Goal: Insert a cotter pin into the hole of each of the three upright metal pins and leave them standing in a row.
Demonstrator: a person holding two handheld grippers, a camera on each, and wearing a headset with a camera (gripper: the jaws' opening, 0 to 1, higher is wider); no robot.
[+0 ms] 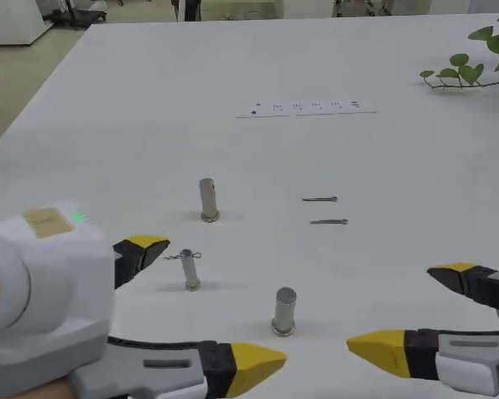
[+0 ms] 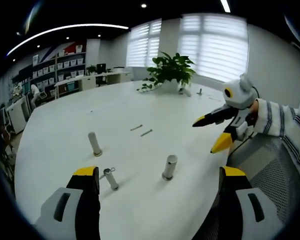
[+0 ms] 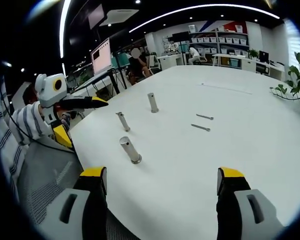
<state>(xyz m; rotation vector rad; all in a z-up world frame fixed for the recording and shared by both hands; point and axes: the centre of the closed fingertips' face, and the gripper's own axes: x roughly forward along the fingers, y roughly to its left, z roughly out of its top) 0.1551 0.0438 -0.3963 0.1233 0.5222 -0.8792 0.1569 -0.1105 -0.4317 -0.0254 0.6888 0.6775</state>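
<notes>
1. A white worktop [image 1: 382,158] carries three upright metal pins, standing apart from one another in a loose diagonal line.
2. The far metal pin [image 1: 208,199] stands near the middle of the head view. The middle metal pin [image 1: 190,272] is at about 6 o'clock from it. The near metal pin [image 1: 284,311] is at about 4 o'clock from the middle one.
3. An inserted cotter pin [image 1: 183,255] runs crosswise through the top of the middle metal pin, with its ends sticking out on both sides.
4. Two more cotter pins lie flat on the worktop at about 3 o'clock from the far metal pin. The upper loose cotter pin [image 1: 319,199] and the lower loose cotter pin [image 1: 328,222] are roughly parallel and lie close together without touching.
5. The left gripper [image 1: 220,301] is at the 7 o'clock corner of the head view. Its yellow-tipped jaws are spread wide and hold nothing. One tip is just beside the middle metal pin at its 9 o'clock, and the other is at 7 o'clock from the near metal pin.
6. The right gripper [image 1: 391,306] is at 3 o'clock from the near metal pin. Its jaws are also spread wide and empty.
7. A printed paper strip [image 1: 308,108] lies flat at 12 o'clock, well beyond the pins. Leaves of a potted plant [image 1: 482,58] reach in at 2 o'clock.
</notes>
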